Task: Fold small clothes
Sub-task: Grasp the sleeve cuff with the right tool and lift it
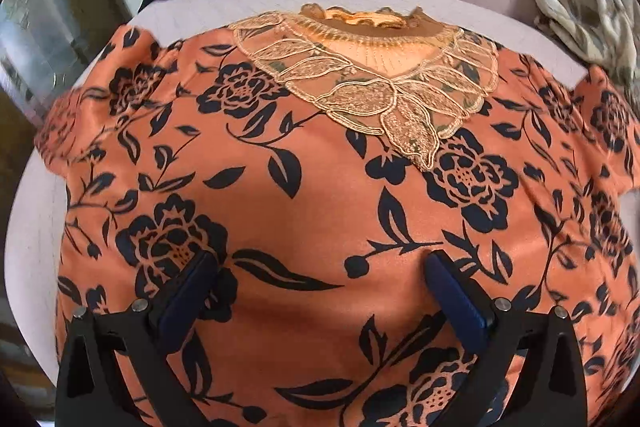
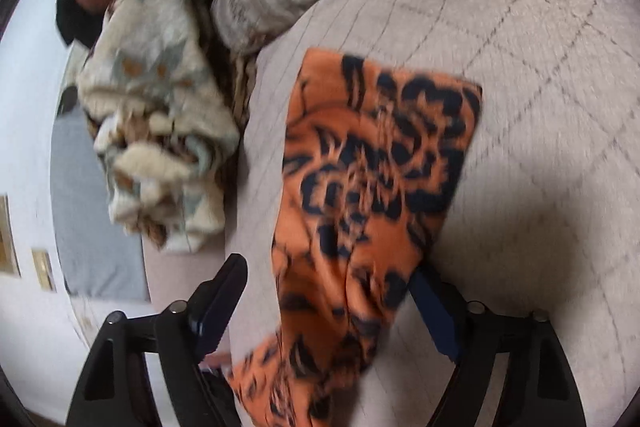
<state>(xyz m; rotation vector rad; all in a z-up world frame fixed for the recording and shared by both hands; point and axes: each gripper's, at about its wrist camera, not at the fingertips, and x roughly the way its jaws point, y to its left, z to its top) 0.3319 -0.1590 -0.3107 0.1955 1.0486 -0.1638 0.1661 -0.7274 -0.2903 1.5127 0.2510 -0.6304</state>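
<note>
Only the left view shows the orange blouse's [image 1: 320, 195] lace collar [image 1: 372, 83].

- The orange top [image 1: 320, 195], printed with black roses, leaves and stems, lay spread front-up over the pale quilted surface [image 1: 280, 7].
- Its neckline faced the far side; a gold lace collar [image 1: 360, 83] with embroidered leaf shapes came down to a point at the chest.
- The body looked mostly flat and smooth, with short sleeves reaching out to either side.
- In the right wrist view, one sleeve [image 2: 372, 167] lay extended flat on the quilt, its squared cuff end farthest from the camera; the fabric bunched into folds nearer the lens. This view was blurred, so finer detail could not be made out.
</note>
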